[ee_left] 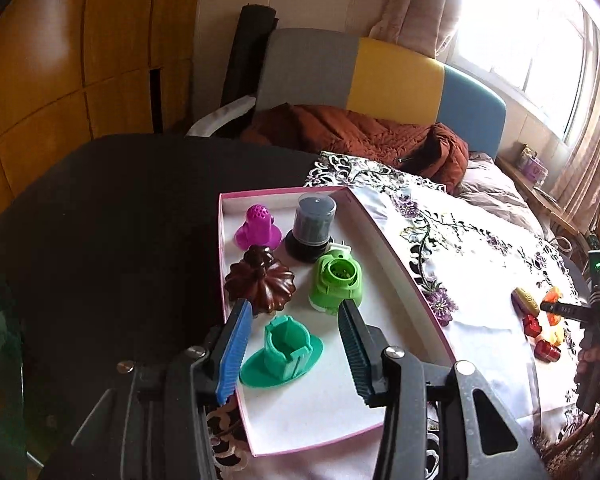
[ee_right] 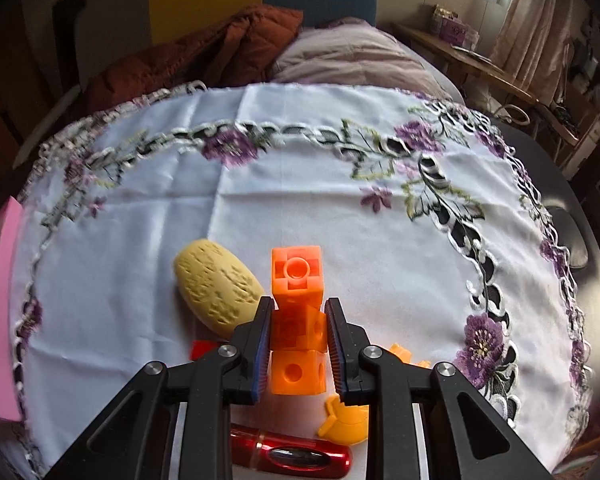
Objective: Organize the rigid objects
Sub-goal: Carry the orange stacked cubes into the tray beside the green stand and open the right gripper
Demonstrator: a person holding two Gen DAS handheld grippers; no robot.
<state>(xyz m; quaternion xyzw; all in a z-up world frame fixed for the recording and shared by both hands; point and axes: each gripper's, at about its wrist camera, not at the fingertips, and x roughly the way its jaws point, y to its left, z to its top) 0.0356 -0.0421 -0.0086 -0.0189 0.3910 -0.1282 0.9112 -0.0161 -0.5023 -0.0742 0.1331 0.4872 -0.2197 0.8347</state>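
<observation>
In the left wrist view, a pink-rimmed white box (ee_left: 400, 264) holds a magenta piece (ee_left: 258, 226), a dark cylinder (ee_left: 310, 228), a brown fluted mould (ee_left: 260, 280), a light green piece (ee_left: 336, 280) and a teal hat-shaped piece (ee_left: 284, 354). My left gripper (ee_left: 296, 308) is open above the teal piece, which lies between the fingers. In the right wrist view, my right gripper (ee_right: 298, 306) is shut on an orange stack of linked cubes (ee_right: 298, 320), held over the tablecloth. A yellow oval piece (ee_right: 216, 286) lies just to its left.
A red cylinder (ee_right: 292, 456), a yellow-orange piece (ee_right: 346, 418) and a small red piece (ee_right: 202, 348) lie under the right gripper. The embroidered white tablecloth (ee_right: 300, 184) covers a dark round table (ee_left: 112, 216). A chair with a rust quilt (ee_left: 360, 136) stands behind.
</observation>
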